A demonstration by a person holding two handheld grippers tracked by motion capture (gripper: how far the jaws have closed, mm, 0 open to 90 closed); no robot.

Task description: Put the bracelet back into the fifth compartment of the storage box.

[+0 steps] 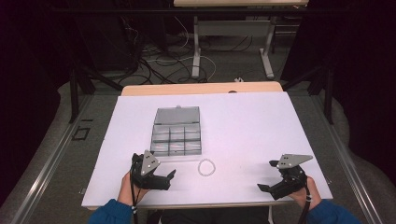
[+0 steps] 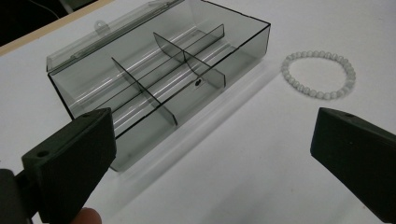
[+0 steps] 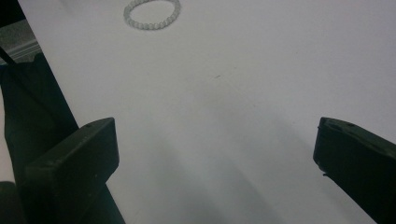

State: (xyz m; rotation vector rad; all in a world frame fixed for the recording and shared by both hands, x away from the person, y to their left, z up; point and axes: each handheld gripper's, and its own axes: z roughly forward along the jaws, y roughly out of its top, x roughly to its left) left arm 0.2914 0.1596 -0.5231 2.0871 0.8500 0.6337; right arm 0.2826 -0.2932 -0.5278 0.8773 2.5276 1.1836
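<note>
White beaded bracelet flat on the table, just beside open grey compartment box.

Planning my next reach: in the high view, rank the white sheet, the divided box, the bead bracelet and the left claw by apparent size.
1. White sheet, by far the largest.
2. Divided box, lid open.
3. Left claw, smaller than the box, though it sits nearer the camera.
4. Bead bracelet, smallest.

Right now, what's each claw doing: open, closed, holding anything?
Left claw: open, empty, near the bracelet.
Right claw: open, empty, over the bare table.
</note>
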